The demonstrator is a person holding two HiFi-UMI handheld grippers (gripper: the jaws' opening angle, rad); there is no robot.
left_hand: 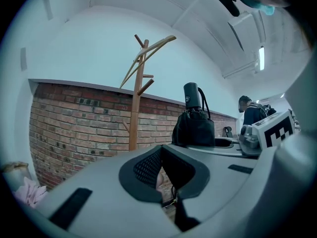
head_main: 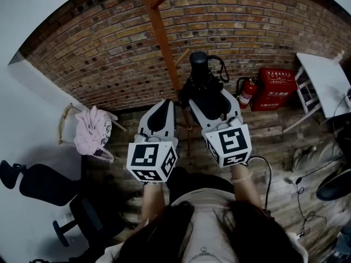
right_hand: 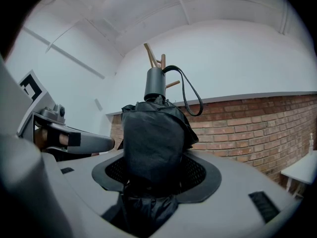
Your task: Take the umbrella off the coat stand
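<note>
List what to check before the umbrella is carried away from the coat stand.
1. Grip: right gripper clamped on the umbrella canopy: ok.
2. Snag: strap free of the coat stand pegs, loop hanging loose beside the handle: ok.
3. Clearance: umbrella apart from the stand's pole, gap visible in the left gripper view: ok.
4. Pose: umbrella upright, handle on top: ok.
5. Spare hand: left gripper shut and empty: ok.
6. Set-down spot: cannot tell.

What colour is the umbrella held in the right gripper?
Black; the umbrella shows best in the right gripper view.
</note>
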